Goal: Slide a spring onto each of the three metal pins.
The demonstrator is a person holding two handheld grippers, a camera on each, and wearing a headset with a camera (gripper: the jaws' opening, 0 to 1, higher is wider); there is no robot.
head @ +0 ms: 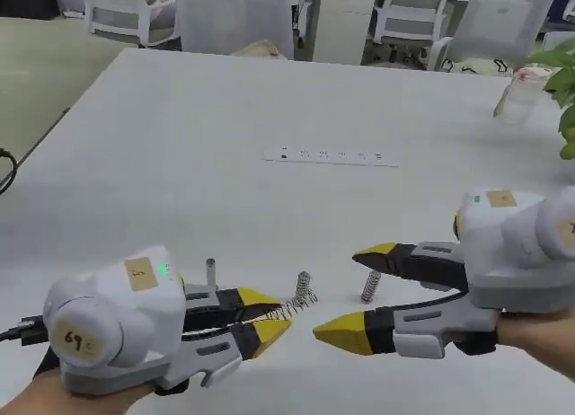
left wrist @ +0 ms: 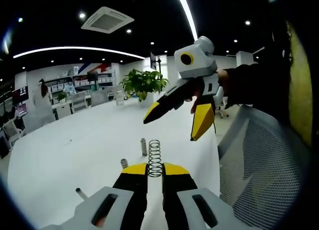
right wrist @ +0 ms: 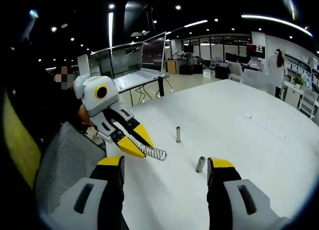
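Observation:
My left gripper (head: 280, 314) is shut on a loose coil spring (head: 292, 304) that sticks out past its yellow tips, low over the white table (head: 225, 145). In its own view the spring (left wrist: 155, 158) stands between the jaws. A bare metal pin (head: 211, 273) stands just behind that gripper. Two more pins (head: 304, 285) (head: 371, 286) each carry a spring. My right gripper (head: 346, 292) is open, its jaws spread on either side of the right-hand sprung pin (right wrist: 200, 164). From the right gripper view I see the left gripper (right wrist: 142, 148), its spring (right wrist: 153, 152) and the bare pin (right wrist: 178, 134).
A white power strip (head: 331, 154) lies flat at mid-table. A clear bottle (head: 519, 96) and a green plant (head: 566, 92) stand at the far right edge. Grey chairs (head: 235, 22) line the far side. A mesh chair (left wrist: 259, 155) is close behind me.

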